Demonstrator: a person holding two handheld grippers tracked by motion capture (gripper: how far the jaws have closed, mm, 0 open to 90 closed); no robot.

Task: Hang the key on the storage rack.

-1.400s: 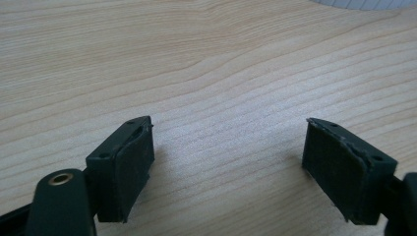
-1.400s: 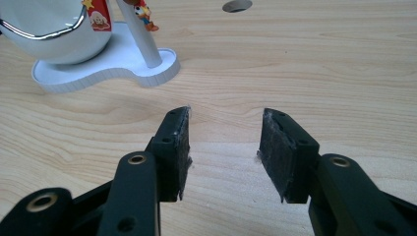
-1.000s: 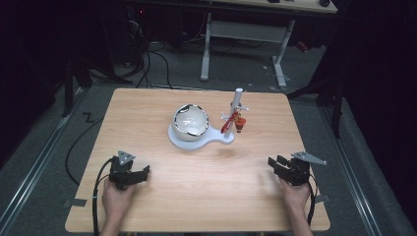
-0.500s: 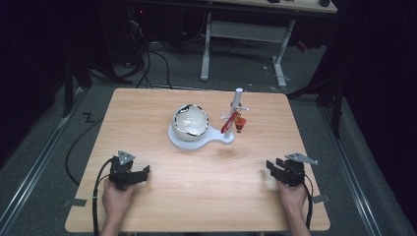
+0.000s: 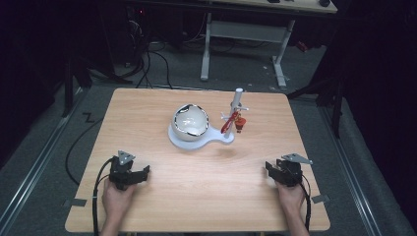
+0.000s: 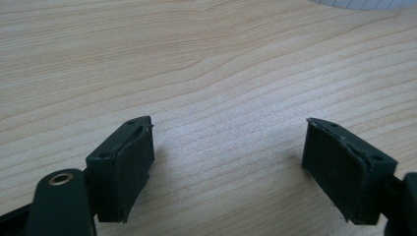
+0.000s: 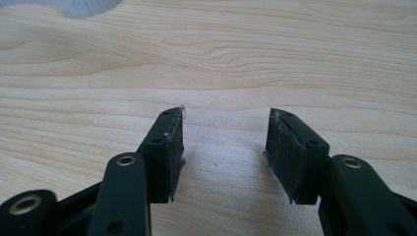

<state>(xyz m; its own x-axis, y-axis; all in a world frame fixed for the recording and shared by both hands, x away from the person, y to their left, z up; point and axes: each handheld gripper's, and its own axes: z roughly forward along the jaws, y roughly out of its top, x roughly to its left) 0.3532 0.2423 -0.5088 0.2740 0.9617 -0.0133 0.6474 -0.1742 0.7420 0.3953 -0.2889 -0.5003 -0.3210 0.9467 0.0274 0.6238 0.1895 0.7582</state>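
Observation:
A white bowl (image 5: pixel 191 122) with dark rim marks sits on a white keyhole-shaped base (image 5: pixel 212 141) in the middle of the wooden table (image 5: pixel 157 105). At the base's right end a white post (image 5: pixel 238 104) stands, with small red pieces (image 5: pixel 232 123) hanging from it. My left gripper (image 5: pixel 143 172) rests near the front left, held by a hand, jaws wide open (image 6: pixel 228 147) over bare wood. My right gripper (image 5: pixel 269 169) rests near the front right, and its jaws (image 7: pixel 226 132) have just been opening, with nothing between them. Both are well short of the bowl.
The base's pale edge (image 6: pixel 364 4) shows at the top of the left gripper view, and the same base (image 7: pixel 83 6) shows in the right gripper view. Cables trail off the front edge. A white desk frame (image 5: pixel 246 34) stands on the dark floor behind the table.
My right gripper has shifted slightly to the left. The left gripper, the bowl and the stand have stayed where they were.

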